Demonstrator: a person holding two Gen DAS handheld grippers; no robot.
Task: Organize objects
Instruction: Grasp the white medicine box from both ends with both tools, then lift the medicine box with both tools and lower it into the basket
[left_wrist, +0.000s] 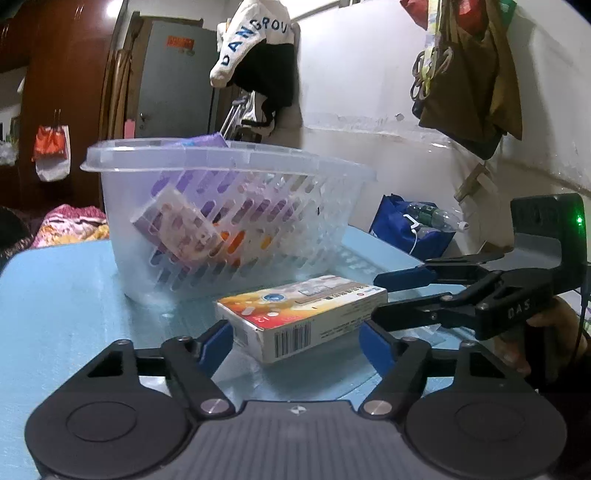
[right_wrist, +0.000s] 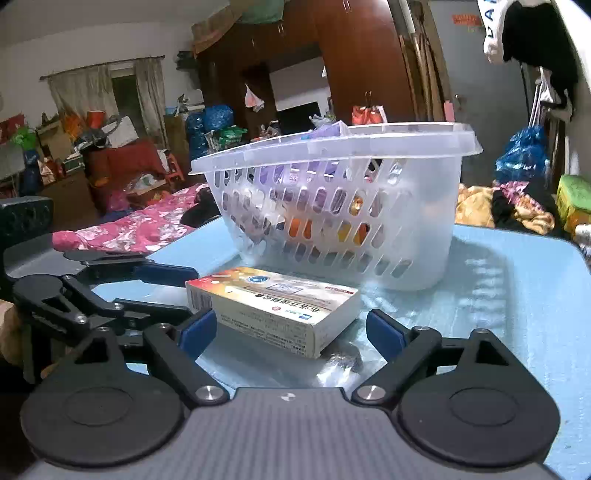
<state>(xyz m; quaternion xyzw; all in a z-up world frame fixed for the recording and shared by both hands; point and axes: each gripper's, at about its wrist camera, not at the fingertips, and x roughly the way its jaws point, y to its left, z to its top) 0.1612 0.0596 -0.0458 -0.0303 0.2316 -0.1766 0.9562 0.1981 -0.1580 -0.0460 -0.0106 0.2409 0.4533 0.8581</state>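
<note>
A red, orange and white medicine box (left_wrist: 295, 317) lies flat on the light blue table (left_wrist: 62, 306), in front of a clear slotted plastic basket (left_wrist: 229, 221) holding several boxes and packets. My left gripper (left_wrist: 295, 343) is open, its blue pads either side of the box's near end. My right gripper (right_wrist: 291, 332) is open too, pads flanking the same box (right_wrist: 273, 306) from the other side. The right gripper shows in the left wrist view (left_wrist: 373, 295) at the box's right; the left gripper shows in the right wrist view (right_wrist: 192, 291) at its left. The basket (right_wrist: 340, 206) stands just behind.
A crumpled foil wrapper (right_wrist: 340, 365) lies on the table (right_wrist: 517, 295) near the box. A blue bag with a plastic bottle (left_wrist: 417, 225) sits beyond the table's far right edge by the white wall. Bedding (right_wrist: 125, 225) and room clutter lie beyond the table.
</note>
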